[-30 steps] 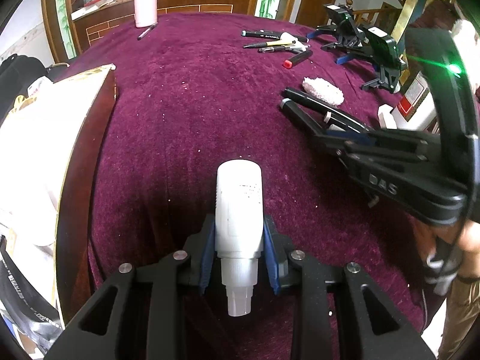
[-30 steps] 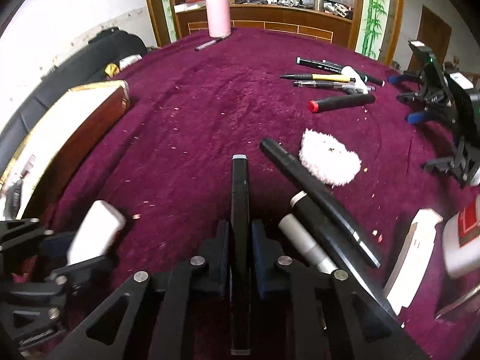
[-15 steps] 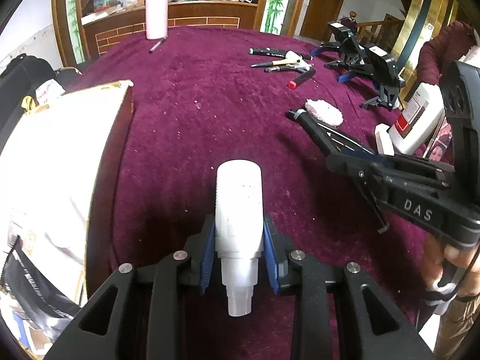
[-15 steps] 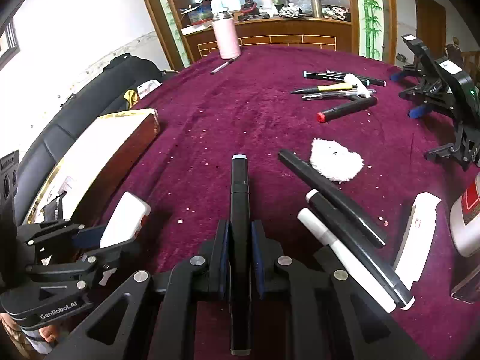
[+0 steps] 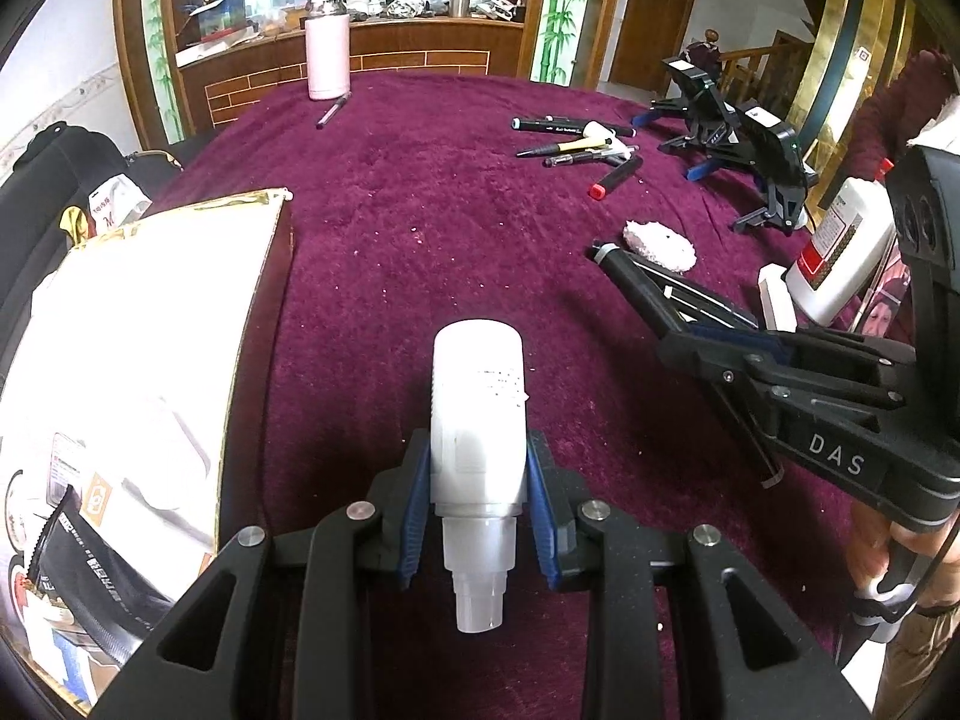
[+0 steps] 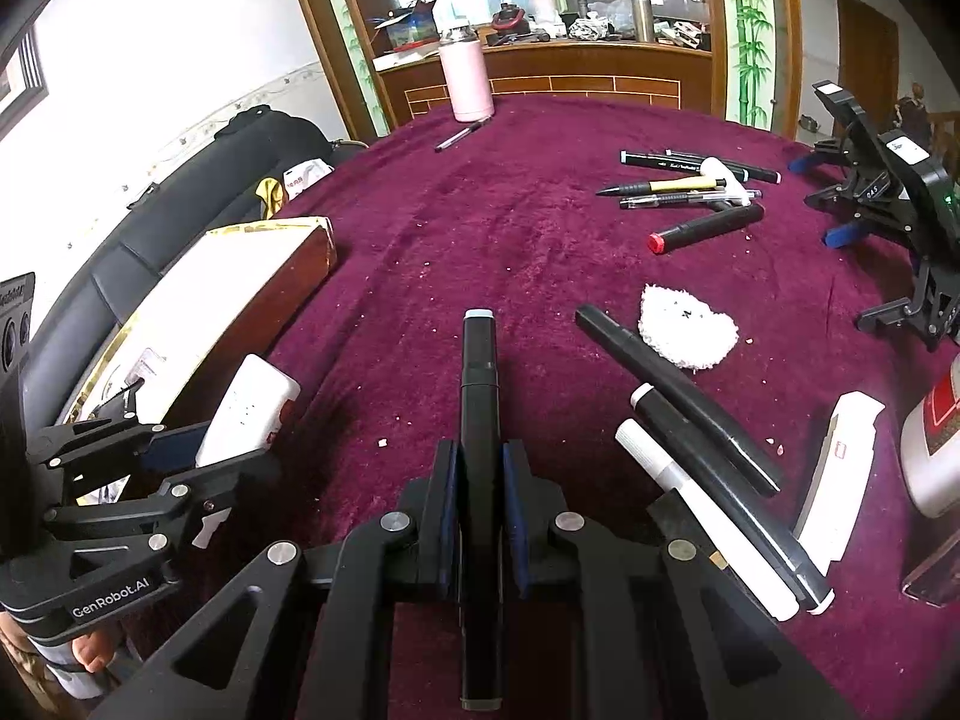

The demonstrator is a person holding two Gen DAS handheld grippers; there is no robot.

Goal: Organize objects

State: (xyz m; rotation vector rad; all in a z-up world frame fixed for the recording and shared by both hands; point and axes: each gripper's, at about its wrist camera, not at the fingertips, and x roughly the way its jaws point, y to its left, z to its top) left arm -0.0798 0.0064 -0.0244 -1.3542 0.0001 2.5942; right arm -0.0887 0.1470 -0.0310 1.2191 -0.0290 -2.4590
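Your left gripper [image 5: 479, 474] sits at the bottom centre of its own view, its fingers [image 5: 415, 498] pinching a small white bottle [image 5: 478, 414] across the lower body. The bottle points away from you, clear nozzle end toward the camera, held above the purple worktop [image 5: 420, 228]. The same bottle [image 6: 249, 411] shows at the left edge of the right wrist view, clamped in the left gripper [image 6: 198, 450].

Your right gripper [image 6: 480, 510] sits at the bottom centre of its view, fingers [image 6: 449, 498] pressed on a black marker [image 6: 479, 420] that runs straight ahead, grey tip at the far end. In the left wrist view the right gripper [image 5: 708, 342] reaches in from the right edge, with the marker [image 5: 636, 288] sticking out toward the frame's centre.

Left of centre in both views stands an open box [image 5: 150, 324] with a white lining and dark red sides; its contents are too washed out to make out.

Right of the held marker, lower right of the right wrist view, three more markers [image 6: 690, 420] lie side by side on the cloth, touching or nearly so. A white fluffy pad [image 6: 687, 330] lies just beyond them. A white flat case [image 6: 840, 474] and a large white bottle with a red label [image 6: 936, 438] sit at the right edge.

Upper right: a loose cluster of pens [image 6: 690, 186] with a red-tipped marker [image 6: 708, 228] nearest. A pink flask [image 6: 465, 81] stands upright at the far edge, one pen [image 6: 459, 135] just before it.
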